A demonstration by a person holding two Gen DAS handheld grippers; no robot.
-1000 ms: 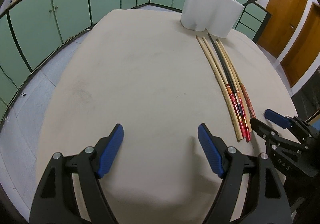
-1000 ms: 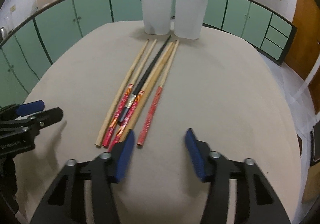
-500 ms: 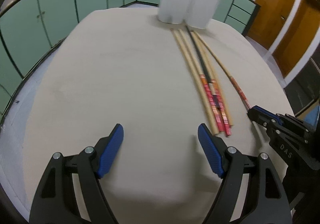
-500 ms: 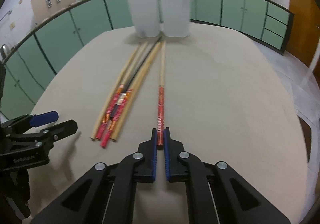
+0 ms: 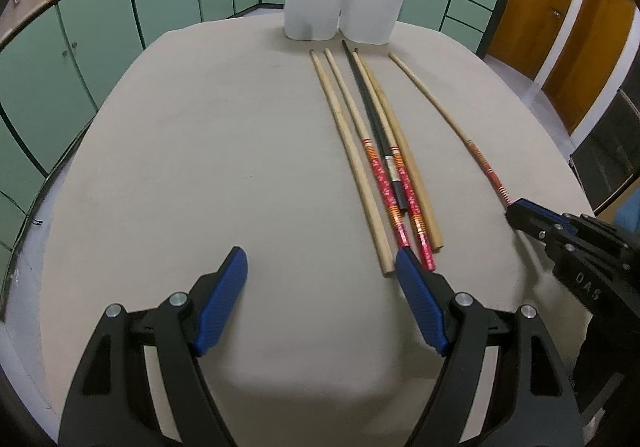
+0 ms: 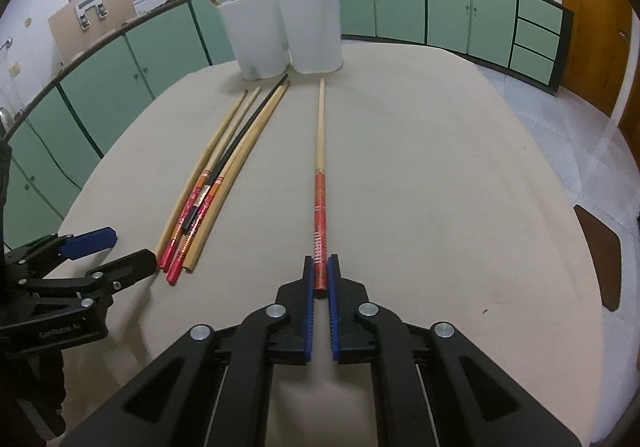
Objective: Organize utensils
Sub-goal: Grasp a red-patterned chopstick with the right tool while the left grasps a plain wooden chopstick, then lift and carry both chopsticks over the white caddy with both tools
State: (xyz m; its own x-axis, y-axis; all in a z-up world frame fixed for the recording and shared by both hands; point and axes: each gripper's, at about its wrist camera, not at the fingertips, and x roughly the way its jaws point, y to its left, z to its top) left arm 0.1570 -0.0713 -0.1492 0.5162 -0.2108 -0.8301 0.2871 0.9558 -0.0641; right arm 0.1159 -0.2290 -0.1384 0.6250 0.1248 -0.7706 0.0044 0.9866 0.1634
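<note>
The right wrist view is showing what the left cannot: the right gripper [image 6: 319,279] is clamping the red end of a single chopstick [image 6: 320,151], blue pads pressed against both its sides, while the pale tip is pointing at the white holder [image 6: 280,35]. From the left view that gripper [image 5: 516,213] is appearing only as a dark snout at the stick's red end [image 5: 486,167], its grip hidden. The left view is showing the left gripper [image 5: 322,287] standing wide with nothing between its pads, its right pad just beside the near ends of the bundle [image 5: 380,151]. The bundle is lying on the table [image 5: 200,147], apart from the held stick. A red stick and a dark one are standing in the holder.
</note>
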